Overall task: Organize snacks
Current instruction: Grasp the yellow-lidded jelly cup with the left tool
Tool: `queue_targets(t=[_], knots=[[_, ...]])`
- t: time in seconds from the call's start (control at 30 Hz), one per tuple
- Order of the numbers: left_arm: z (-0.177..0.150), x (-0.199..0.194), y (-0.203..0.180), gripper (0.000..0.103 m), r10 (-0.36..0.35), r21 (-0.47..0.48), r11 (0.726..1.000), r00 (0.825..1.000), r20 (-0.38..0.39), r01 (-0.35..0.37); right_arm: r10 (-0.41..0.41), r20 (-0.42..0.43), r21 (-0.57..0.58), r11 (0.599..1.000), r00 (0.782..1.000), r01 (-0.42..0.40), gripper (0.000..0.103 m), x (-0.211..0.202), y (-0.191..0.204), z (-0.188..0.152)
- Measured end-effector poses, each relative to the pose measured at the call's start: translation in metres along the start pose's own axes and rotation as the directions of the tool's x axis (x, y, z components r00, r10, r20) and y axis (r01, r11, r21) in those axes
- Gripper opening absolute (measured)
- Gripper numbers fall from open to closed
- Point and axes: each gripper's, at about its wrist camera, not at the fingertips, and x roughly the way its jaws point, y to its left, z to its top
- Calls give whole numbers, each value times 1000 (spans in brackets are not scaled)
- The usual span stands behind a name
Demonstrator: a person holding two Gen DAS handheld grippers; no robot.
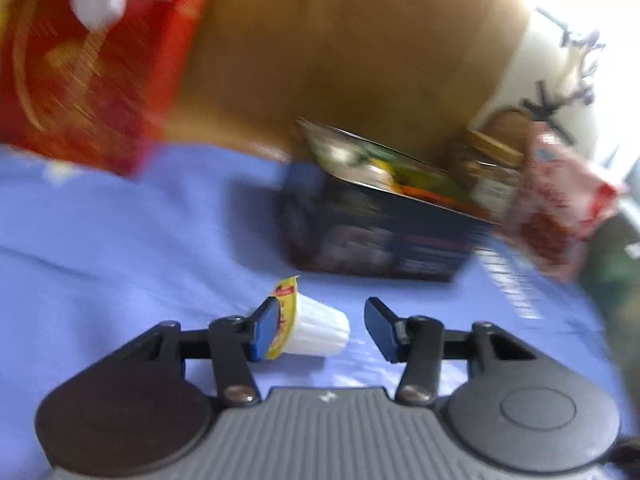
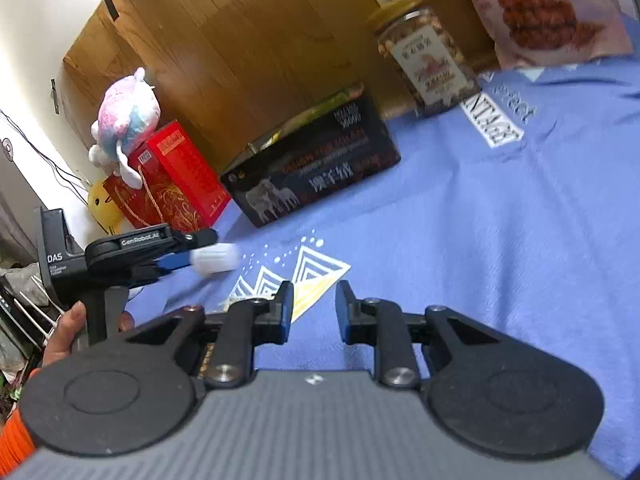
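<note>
A small white jelly cup with a yellow foil lid (image 1: 316, 330) lies on its side between the jaws of my left gripper (image 1: 320, 330). The jaws stand open; the lid touches the left finger and the right finger is clear of the cup. In the right wrist view the left gripper (image 2: 188, 254) hovers at the left with the blurred white cup (image 2: 216, 260) at its fingertips. My right gripper (image 2: 312, 308) is open and empty above the blue cloth (image 2: 500, 220). A dark open box (image 2: 312, 168) holding snack packets stands farther back; it also shows in the left wrist view (image 1: 380, 232).
A red gift box (image 2: 176, 176) with a plush toy (image 2: 126, 116) on top stands left of the dark box. A jar of nuts (image 2: 424, 56) and a pink snack bag (image 2: 548, 12) stand at the back right. A wooden panel (image 2: 240, 40) rises behind them.
</note>
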Motion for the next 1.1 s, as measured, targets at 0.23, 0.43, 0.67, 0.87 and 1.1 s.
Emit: queue_targets(t=[0.23,0.43,0.67,0.87,1.1], knots=[[-14,28,-69,51,-125,118,984,987,-104,137,-36,40,16,999,999,35,27,-25,-9,1],[-22,-8,-96,59,-209,216,951,975,-81,221,-52,46,46,998,998,50,28,-32,-21,4],[-1,-65,-66,71,-219,169,964,974,56,207,-20,22,39,999,1000,19,30,-22,-18,1],[4,-58,-31,71,-175,64,983,983,54,172,-18,2,22,1000,1000,18,30,-16,-17,0],[4,-39,-1,71,-269,-110,957,963,9,268,-4,2,-35,999,1000,4,30,-8,-9,9]])
